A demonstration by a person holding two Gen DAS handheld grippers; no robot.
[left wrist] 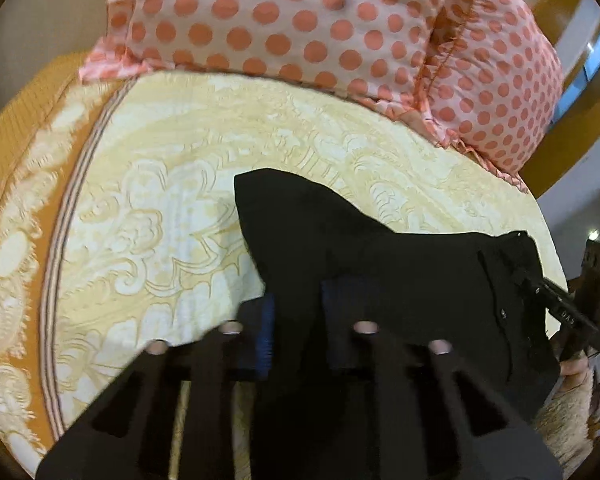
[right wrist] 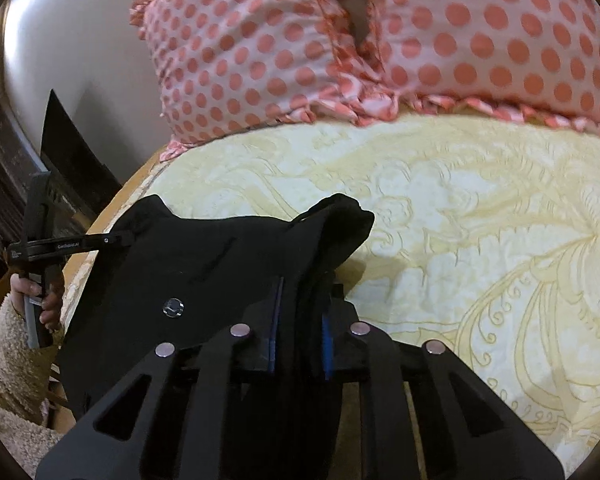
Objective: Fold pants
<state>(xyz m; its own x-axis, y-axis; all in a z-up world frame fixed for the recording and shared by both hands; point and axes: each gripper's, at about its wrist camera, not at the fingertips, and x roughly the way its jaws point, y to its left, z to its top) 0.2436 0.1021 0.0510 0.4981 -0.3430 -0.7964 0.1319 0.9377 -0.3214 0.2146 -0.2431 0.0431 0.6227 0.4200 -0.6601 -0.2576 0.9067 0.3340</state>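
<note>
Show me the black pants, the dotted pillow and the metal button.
black pants [right wrist: 204,256]: right wrist view, flat upper panel.
dotted pillow [left wrist: 284,20]: left wrist view, middle of cover.
metal button [right wrist: 173,306]: right wrist view, its face.

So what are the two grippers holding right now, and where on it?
Both hold the black pants by the waist end: the right gripper pinches bunched fabric at one side, the left gripper grips the other.

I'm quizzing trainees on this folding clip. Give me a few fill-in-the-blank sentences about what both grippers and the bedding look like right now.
1. Both the left gripper and the right gripper are shut on the ____ pants.
2. The pillows carry a pattern of ____.
3. A round metal ____ shows on the pants in the right wrist view.

Missing words: black; dots; button
</note>
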